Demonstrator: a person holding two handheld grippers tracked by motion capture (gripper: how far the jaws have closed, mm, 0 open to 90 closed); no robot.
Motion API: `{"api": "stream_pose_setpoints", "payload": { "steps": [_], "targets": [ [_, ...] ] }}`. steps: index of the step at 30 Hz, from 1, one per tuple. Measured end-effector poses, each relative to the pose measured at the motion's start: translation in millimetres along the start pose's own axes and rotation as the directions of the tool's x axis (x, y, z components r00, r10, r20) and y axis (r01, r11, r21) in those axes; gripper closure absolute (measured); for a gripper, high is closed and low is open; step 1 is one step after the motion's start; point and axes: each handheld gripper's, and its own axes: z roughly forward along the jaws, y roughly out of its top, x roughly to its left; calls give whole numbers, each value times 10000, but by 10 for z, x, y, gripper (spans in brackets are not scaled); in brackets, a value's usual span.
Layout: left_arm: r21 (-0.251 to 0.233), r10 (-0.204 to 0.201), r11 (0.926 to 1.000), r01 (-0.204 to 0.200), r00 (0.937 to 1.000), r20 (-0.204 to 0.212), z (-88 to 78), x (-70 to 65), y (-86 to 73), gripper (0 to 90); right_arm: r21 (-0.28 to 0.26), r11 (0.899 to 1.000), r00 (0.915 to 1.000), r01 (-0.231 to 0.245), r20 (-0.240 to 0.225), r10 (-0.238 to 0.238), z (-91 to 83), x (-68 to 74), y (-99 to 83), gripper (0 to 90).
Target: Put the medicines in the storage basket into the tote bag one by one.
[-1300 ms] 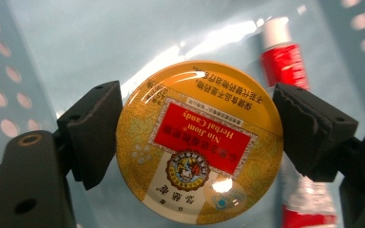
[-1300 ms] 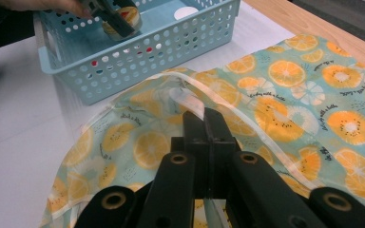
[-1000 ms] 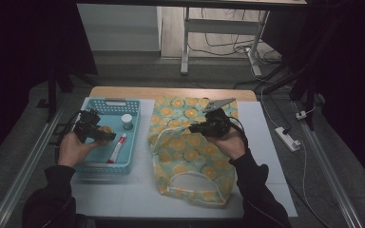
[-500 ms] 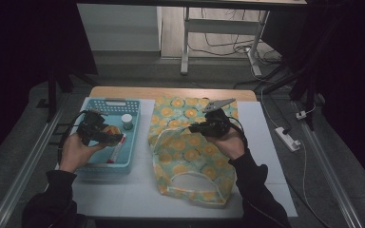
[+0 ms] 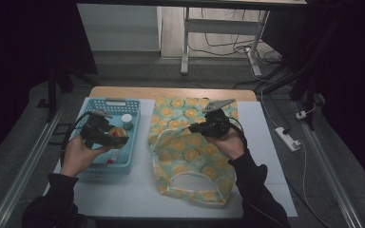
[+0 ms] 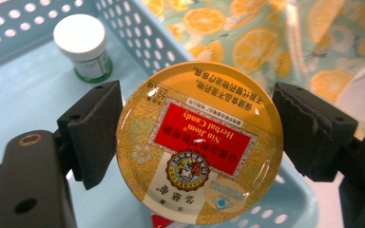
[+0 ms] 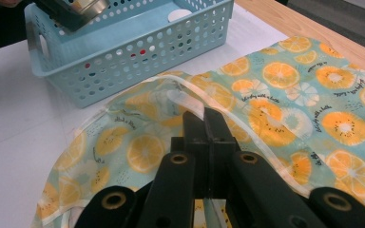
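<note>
The candy tin (image 6: 199, 142) is clamped between the left gripper (image 6: 197, 137) pads and, vs a sec ago, has been lifted out of the blue basket (image 5: 105, 103) toward its right rim, nearer the citrus-print bag (image 5: 190, 156). The right gripper (image 7: 204, 128) is closed on the bag's opening edge, held up mid-table. Judged: transfer into bag is next.

1. The round yellow candy tin (image 6: 199, 142), clamped between the two pads (image 6: 95, 133) of the left gripper (image 6: 197, 137), carries a red label reading "Nin Jiom Herbal Candy", seen upside down.
2. Above that label, toward the fingertips, run lines of Chinese characters, too small to read.
3. The orange-print bag (image 7: 309, 99), just beyond the right gripper's closed fingertips (image 7: 204, 118), bears small cursive writing beside the slices, not legible.
</note>
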Motion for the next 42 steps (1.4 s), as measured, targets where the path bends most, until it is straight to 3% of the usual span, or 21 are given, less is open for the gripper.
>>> {"api": "stream_pose_setpoints", "payload": {
  "steps": [12, 22, 37, 42],
  "targets": [
    [-246, 485, 9986, -471, 9970, 609, 12, -207, 59, 213, -40, 10000, 10000, -21, 13, 21, 5, 5, -5, 900],
    [-340, 925, 9954, -895, 9907, 996, 65, -375, 105, 213, -99, 9999, 10000, -23, 42, 23, 3, -11, -10, 900],
    [-325, 1502, 9886, -1469, 9744, 1671, 296, -654, 242, 213, -71, 10000, 10000, -20, 88, 21, 14, -14, -16, 900],
    [-325, 1799, 9837, -1770, 9655, 1883, 420, -772, 308, 212, -132, 9999, 9999, -40, 119, 42, 14, -18, -18, 900]
  ]
}}
